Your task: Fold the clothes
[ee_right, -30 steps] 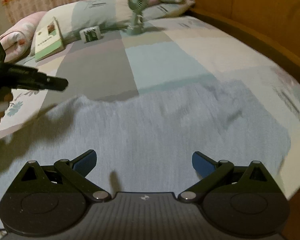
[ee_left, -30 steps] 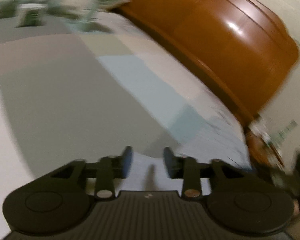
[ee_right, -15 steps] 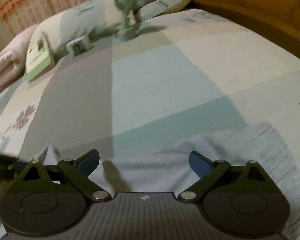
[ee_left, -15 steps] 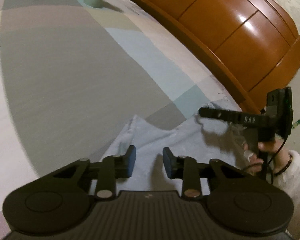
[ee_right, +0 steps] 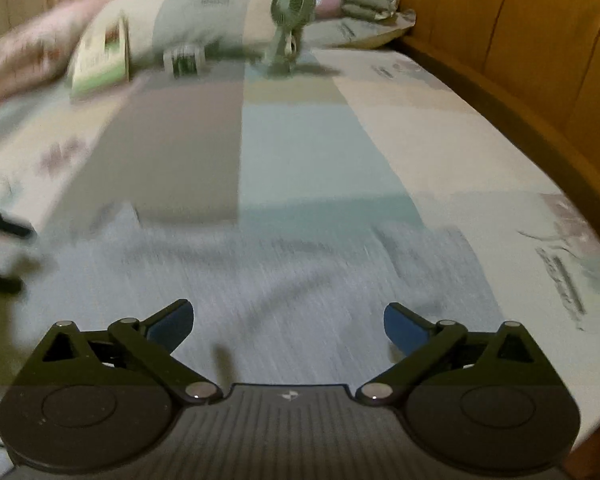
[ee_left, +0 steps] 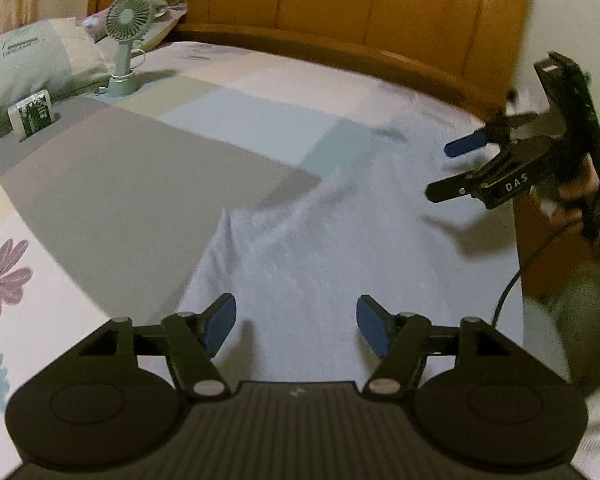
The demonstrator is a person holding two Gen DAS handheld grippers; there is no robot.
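Two tools over a bed (ee_left: 148,184), both spread wide with nothing between the blue pads. Left tool (ee_left: 296,322) hovers low above the garment (ee_left: 340,240), a pale blue-white cloth spread flat on the near part of the bed, lightly wrinkled. Its left edge runs up from just beside the left pad to a raised corner on the grey patch of the sheet. Right tool (ee_right: 287,322) also sits above the garment (ee_right: 280,272), nearer its right side; the cloth's far edge lies on the teal and grey patches. Right view is motion-blurred, so cloth detail is poor.

In the left view the right tool (ee_left: 456,172) shows at the right edge, held by a hand (ee_left: 580,196), jaws apart, above the garment's right side, not clearly touching it. A cable (ee_left: 516,276) hangs below it. In the right view a dark blurred shape at the left edge is likely the left tool; cannot tell more.

Far end of bed: fan (ee_left: 126,40) standing upright, small box (ee_left: 32,114) near it, pillow (ee_left: 24,64) behind, book (ee_right: 100,56) leaning on the pillow. Wooden headboard (ee_left: 360,20) along the right side. Sheet has patchwork blocks and flower prints (ee_left: 2,276).
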